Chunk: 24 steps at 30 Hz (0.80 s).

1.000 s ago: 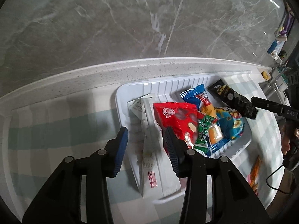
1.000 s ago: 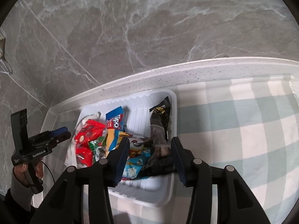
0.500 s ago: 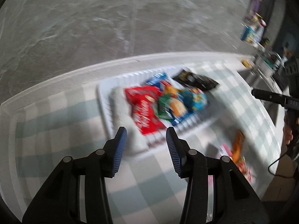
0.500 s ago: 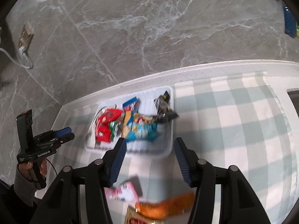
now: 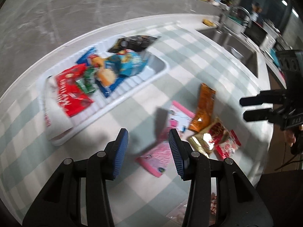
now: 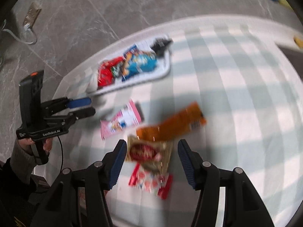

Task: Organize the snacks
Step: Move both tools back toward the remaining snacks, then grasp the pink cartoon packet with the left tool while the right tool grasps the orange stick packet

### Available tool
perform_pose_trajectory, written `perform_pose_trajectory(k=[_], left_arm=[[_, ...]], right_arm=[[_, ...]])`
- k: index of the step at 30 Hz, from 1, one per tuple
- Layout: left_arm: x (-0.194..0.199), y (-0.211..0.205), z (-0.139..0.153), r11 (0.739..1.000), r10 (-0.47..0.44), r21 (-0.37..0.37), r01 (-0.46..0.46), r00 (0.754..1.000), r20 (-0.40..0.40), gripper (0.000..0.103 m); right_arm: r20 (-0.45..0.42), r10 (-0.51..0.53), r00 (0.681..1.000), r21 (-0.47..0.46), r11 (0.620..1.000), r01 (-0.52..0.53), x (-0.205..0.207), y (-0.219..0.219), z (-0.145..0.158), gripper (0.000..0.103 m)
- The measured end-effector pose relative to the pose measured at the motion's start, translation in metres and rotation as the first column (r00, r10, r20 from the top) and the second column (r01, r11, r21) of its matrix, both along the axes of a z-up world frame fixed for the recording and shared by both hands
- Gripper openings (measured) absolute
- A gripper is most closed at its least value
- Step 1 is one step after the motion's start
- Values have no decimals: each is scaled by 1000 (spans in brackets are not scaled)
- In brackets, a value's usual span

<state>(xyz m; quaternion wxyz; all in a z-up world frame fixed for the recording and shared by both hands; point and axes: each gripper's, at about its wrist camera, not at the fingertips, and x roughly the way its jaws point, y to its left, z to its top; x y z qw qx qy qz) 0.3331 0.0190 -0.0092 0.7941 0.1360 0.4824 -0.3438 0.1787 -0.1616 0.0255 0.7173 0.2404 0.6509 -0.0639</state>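
Snacks (image 6: 149, 152) below parted, empty jaws

The right tongs (image 6: 152, 159) hang with jaws apart, just opened further, empty, above a gold-and-red packet (image 6: 149, 152). An orange packet (image 6: 171, 125) and pink packet (image 6: 121, 122) lie nearby on the checked tabletop (image 6: 236, 113).

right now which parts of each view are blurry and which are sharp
Left wrist view: the left tongs are sharp, the white tray and pink packet smeared by motion. Right wrist view: the right tongs are crisp, the orange packet and gold packet streaked; both views bow at the edges.
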Motion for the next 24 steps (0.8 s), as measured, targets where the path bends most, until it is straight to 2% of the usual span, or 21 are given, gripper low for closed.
perform_pose_trajectory(k=[4, 8, 13, 18, 24], left_arm=[[-3, -17, -9, 997, -69, 20, 69, 998, -4, 43], [-1, -30, -23, 991, -124, 48, 125, 992, -17, 43], [0, -39, -34, 983, -169, 70, 170, 985, -19, 43], [3, -42, -40, 979, -184, 79, 185, 983, -20, 43], [7, -44, -47, 978, -186, 93, 188, 982, -23, 43]], right_arm=[[-16, -96, 995, 29, 995, 97, -11, -4, -13, 59], [-25, -147, 989, 37, 988, 147, -4, -8, -28, 59], [-89, -231, 969, 41, 971, 235, 6, -20, -58, 59], [-100, -183, 978, -1, 983, 184, 31, -18, -68, 63], [-114, -67, 991, -71, 996, 59, 57, -8, -81, 63]])
